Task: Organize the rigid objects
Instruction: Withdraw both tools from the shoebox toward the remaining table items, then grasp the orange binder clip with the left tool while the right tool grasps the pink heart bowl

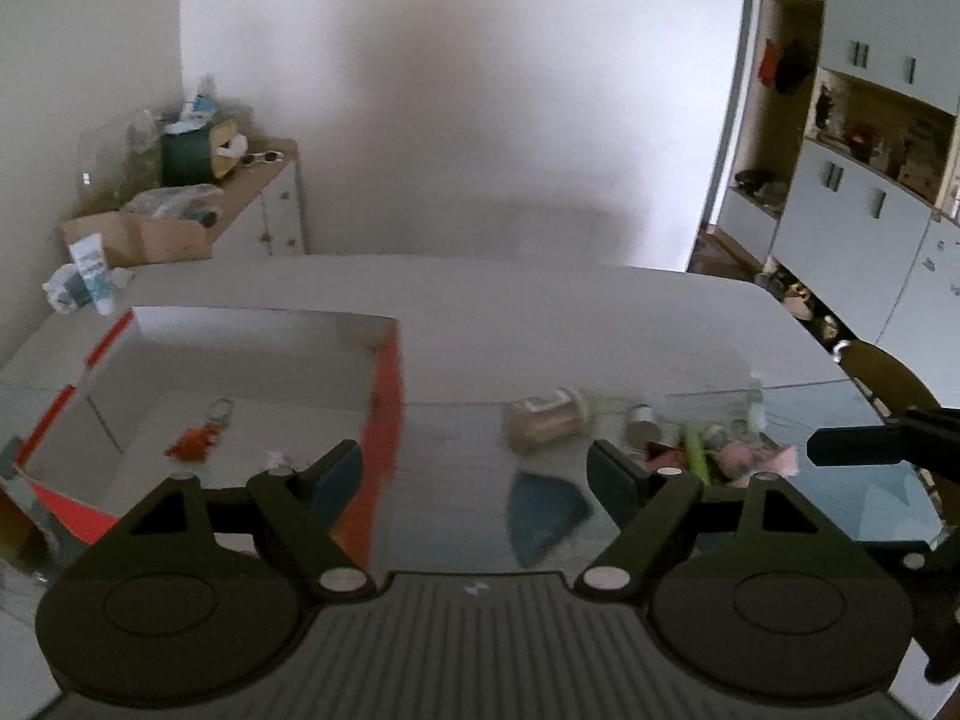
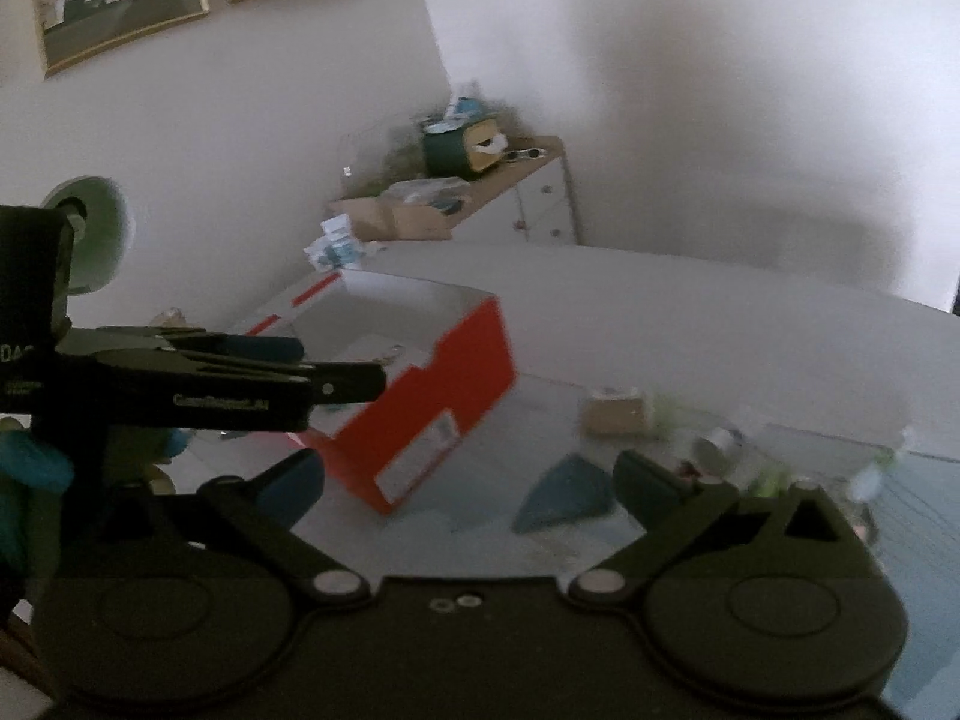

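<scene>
Both grippers hang above the table (image 1: 540,312) with nothing between their fingers: the left gripper (image 1: 474,471) spread wide, the right gripper (image 2: 468,480) likewise. Just right of the left gripper's fingers stands the red shoebox (image 1: 384,396), open-topped, with an orange keychain (image 1: 198,435) on its floor. Right of the shoebox lie a teal wedge (image 1: 543,516), a tan spool (image 1: 543,420) on its side, and a blurred heap of small items (image 1: 720,450).
</scene>
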`<state>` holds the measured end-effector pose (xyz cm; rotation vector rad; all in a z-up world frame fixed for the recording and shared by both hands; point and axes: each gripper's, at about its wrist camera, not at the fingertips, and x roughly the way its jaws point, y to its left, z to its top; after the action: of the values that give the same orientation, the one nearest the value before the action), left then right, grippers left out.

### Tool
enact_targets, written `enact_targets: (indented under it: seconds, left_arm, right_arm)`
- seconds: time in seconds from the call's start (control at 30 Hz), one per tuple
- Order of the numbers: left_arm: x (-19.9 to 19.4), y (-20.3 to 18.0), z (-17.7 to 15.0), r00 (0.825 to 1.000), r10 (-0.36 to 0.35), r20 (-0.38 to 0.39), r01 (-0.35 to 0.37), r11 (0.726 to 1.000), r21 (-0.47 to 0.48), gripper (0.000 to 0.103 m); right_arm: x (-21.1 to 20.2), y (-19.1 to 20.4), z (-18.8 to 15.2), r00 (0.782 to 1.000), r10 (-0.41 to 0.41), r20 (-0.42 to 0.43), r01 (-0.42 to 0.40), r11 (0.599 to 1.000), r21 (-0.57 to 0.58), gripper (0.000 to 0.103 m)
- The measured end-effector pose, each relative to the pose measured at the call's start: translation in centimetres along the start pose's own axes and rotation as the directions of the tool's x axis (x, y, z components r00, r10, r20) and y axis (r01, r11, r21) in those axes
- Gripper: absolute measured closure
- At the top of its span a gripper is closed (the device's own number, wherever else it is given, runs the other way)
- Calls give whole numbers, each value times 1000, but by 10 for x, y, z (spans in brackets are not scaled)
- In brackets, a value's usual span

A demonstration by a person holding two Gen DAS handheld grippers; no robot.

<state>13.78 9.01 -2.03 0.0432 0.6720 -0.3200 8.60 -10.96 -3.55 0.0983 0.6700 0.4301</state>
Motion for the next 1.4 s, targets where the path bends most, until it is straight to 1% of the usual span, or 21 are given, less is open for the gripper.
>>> enact_targets:
  seconds: [0.07,0.2,0.3,0.43,0.53,0.63,0.83,0.97,1.07,1.17,1.3,1.4]
  left_arm:
    - [4,-12,-3,1000,-14,-7,14,1000,1,21]
    - [16,-35,-10,999,-19,-31,20,999,25,21]
    - [27,-51,-14,999,-33,-35,35,998,43,21]
    - [48,-75,-17,998,-53,-39,56,996,69,21]
    - [66,-90,-17,996,-63,-55,67,995,72,21]
    - [85,-102,-16,995,-75,-69,80,994,72,21]
    - [122,-119,-16,988,-92,-120,99,994,53,21]
    - [144,-127,-17,984,-84,-158,91,995,40,21]
    - [162,-130,-17,976,-75,-206,83,996,31,21]
    - [176,-131,-16,970,-79,-229,87,996,26,21]
    - [189,-132,-18,965,-78,-252,89,996,30,21]
    - [197,-131,-19,961,-72,-268,83,996,29,22]
  right_arm:
    - [-6,-12,-7,1000,-19,-4,19,1000,18,0]
    - [-18,-36,-19,998,-58,-13,59,997,46,0]
    - [-27,-54,-28,995,-102,-15,102,994,44,0]
    - [-31,-79,-35,983,-185,-13,185,982,36,0]
    - [-28,-97,-41,970,-242,-17,242,970,22,0]
    - [-19,-114,-47,960,-276,-36,277,961,7,0]
    - [1,-140,-57,954,-293,-65,293,956,-11,1]
    - [18,-151,-59,952,-294,-90,293,956,-22,3]
    - [30,-156,-60,949,-298,-100,295,955,-41,3]
    - [43,-161,-61,946,-301,-120,296,953,-57,4]
    - [57,-166,-58,946,-296,-133,290,955,-58,7]
    - [67,-170,-57,944,-297,-146,291,955,-60,11]
